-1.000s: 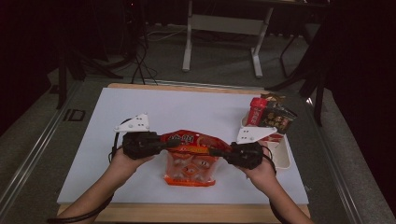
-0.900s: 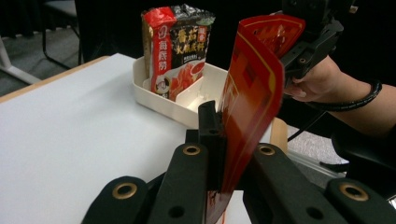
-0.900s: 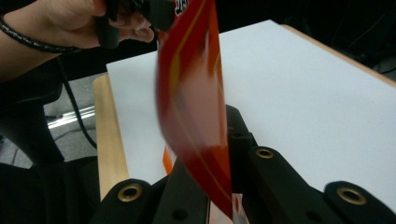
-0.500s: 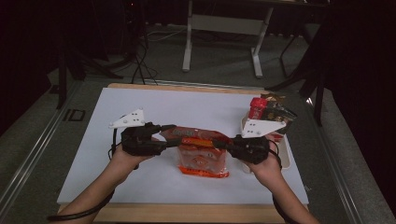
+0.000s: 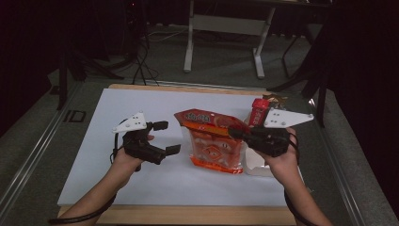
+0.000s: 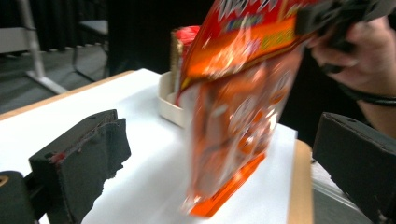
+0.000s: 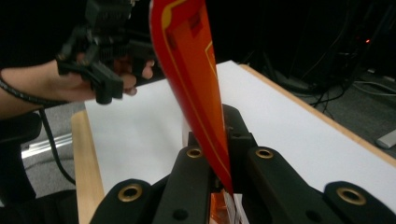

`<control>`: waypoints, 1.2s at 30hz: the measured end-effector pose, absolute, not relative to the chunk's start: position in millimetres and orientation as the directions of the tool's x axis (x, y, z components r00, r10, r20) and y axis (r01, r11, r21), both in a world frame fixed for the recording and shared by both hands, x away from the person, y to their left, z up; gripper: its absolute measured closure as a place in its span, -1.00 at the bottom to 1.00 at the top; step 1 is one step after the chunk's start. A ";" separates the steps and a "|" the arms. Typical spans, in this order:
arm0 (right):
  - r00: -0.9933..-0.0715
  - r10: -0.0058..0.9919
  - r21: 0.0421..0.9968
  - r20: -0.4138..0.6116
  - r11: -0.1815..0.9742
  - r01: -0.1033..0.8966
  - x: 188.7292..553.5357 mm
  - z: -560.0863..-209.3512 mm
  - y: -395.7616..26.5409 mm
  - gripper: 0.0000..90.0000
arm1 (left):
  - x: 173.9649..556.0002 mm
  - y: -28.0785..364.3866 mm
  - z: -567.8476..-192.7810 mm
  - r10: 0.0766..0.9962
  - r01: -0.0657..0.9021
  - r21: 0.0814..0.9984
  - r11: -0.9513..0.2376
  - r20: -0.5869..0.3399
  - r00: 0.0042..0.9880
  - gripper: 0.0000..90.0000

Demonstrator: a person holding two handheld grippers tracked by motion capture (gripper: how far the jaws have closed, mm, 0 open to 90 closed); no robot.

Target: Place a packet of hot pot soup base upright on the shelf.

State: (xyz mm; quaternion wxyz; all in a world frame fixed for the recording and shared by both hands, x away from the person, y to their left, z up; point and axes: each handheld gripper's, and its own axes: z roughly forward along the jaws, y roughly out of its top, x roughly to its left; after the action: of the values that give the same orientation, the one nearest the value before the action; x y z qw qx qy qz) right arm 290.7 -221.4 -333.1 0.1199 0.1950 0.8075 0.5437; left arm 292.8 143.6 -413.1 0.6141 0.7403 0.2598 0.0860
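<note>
The left gripper (image 5: 167, 137) had just let go of the orange snack bag (image 5: 214, 141): a second earlier both grippers pinched its top edge from either side, and since then the left jaws had been opening until they stood wide apart with nothing between them, well clear of the bag's left side. In the left gripper view the two black pads (image 6: 88, 158) framed the hanging bag (image 6: 233, 112) from a little way off, touching none of it

The right gripper (image 5: 235, 134) was clamped tight on the bag's upper right edge; the right gripper view showed the thin red-orange film (image 7: 196, 88) squeezed between its closed jaws. With that hand raised, the bag now hung upright from this single grip, its bottom corner at or just above the white table top (image 5: 141, 188), where earlier it lay flatter, stretched between the two tools

Behind and to the right sat a shallow white tray (image 5: 256, 165) holding a red packet (image 5: 259, 110) and other snacks too small to name

The handover to one hand looked complete, so the bag's weight rested on the right gripper alone. The likely next step was carrying it over to the tray; swinging or slipping of the smooth film was the main risk
</note>
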 end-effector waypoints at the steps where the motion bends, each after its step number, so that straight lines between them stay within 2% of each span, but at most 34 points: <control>1: -0.893 0.451 0.927 0.013 0.330 0.180 291.0 -330.2 -223.2 1.00 | 293.2 144.6 -414.3 0.493 0.284 0.953 -0.104 -0.198 0.847 -0.97; 19: -0.830 0.558 0.951 -0.009 0.261 0.165 301.0 -291.1 -269.4 1.00 | 284.8 155.1 -441.2 0.514 0.315 0.940 -0.133 -0.206 0.833 -0.97; 24: -0.788 0.615 0.953 -0.026 0.254 0.167 299.2 -281.5 -294.9 1.00 | 281.0 163.4 -457.0 0.542 0.338 0.931 -0.136 -0.216 0.812 -0.97; 32: -0.743 0.670 0.952 -0.013 0.235 0.195 297.1 -282.6 -323.6 1.00 | 278.3 172.6 -475.3 0.563 0.391 0.912 -0.125 -0.259 0.784 -0.97; 36: -0.716 0.698 0.949 0.008 0.221 0.225 296.1 -293.8 -341.1 1.00 | 275.9 175.2 -483.3 0.573 0.402 0.908 -0.119 -0.268 0.774 -0.97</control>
State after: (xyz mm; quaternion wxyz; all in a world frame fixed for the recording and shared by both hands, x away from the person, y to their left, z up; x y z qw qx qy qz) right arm 296.1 -341.1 -293.8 0.2174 0.3076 0.7504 0.5432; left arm 275.9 175.2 -483.3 0.5770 0.7445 0.3276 0.0742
